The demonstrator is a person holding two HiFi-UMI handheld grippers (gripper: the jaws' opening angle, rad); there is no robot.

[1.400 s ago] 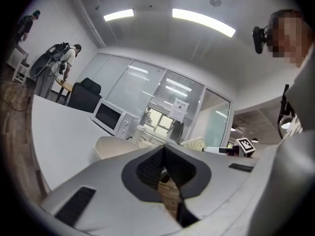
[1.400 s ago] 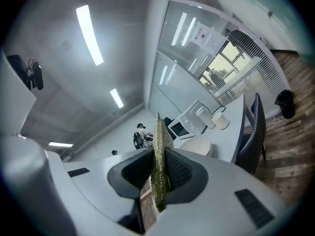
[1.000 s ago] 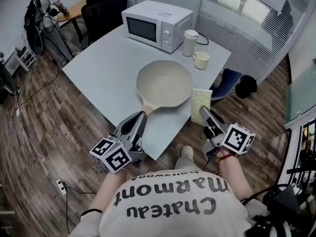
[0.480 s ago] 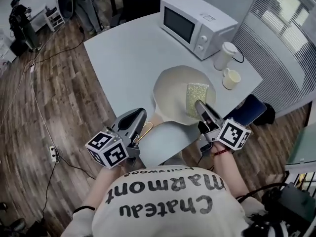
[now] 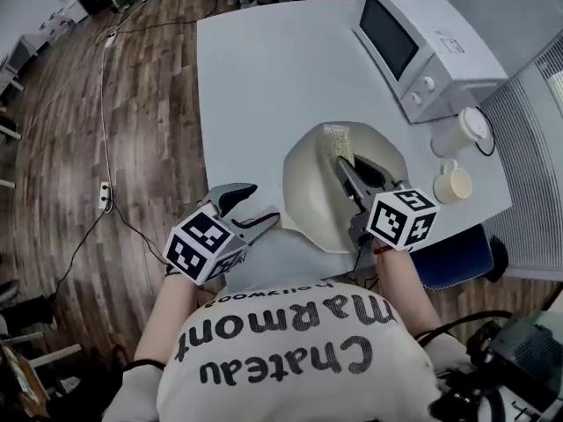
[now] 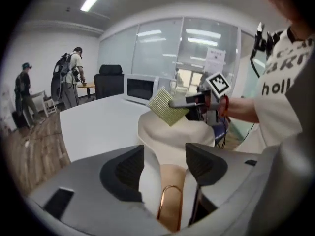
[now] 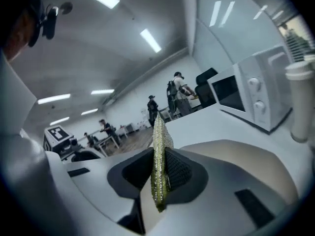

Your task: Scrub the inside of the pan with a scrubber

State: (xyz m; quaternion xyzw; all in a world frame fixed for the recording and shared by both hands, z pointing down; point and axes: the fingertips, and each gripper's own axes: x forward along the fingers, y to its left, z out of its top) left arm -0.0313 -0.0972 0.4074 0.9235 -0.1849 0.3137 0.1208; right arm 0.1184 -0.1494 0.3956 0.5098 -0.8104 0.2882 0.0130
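Note:
A cream pan (image 5: 310, 187) sits at the near edge of the grey table (image 5: 264, 69), its handle (image 6: 170, 205) pointing toward me. My left gripper (image 5: 249, 207) straddles that handle; its jaws are opening, and the pads stand apart from the handle on both sides (image 6: 165, 163). My right gripper (image 5: 341, 163) is over the pan's inside, shut on a yellow-green scrubber (image 5: 339, 139). In the right gripper view the scrubber (image 7: 160, 156) stands edge-on, pinched between the pads, above the pan (image 7: 246, 156). The left gripper view shows the scrubber (image 6: 167, 107) hanging just above the pan (image 6: 177, 136).
A white microwave (image 5: 422, 42) stands at the table's far right. A lidded paper cup (image 5: 462, 133) and a cream mug (image 5: 450, 183) are close to the pan's right. A blue seat (image 5: 457, 258) is below the table edge. People stand far back in the room (image 6: 69, 82).
My right gripper carried the scrubber from the table beside the pan to over the pan's inside. The left jaws went from shut to open around the handle. The head view swung left.

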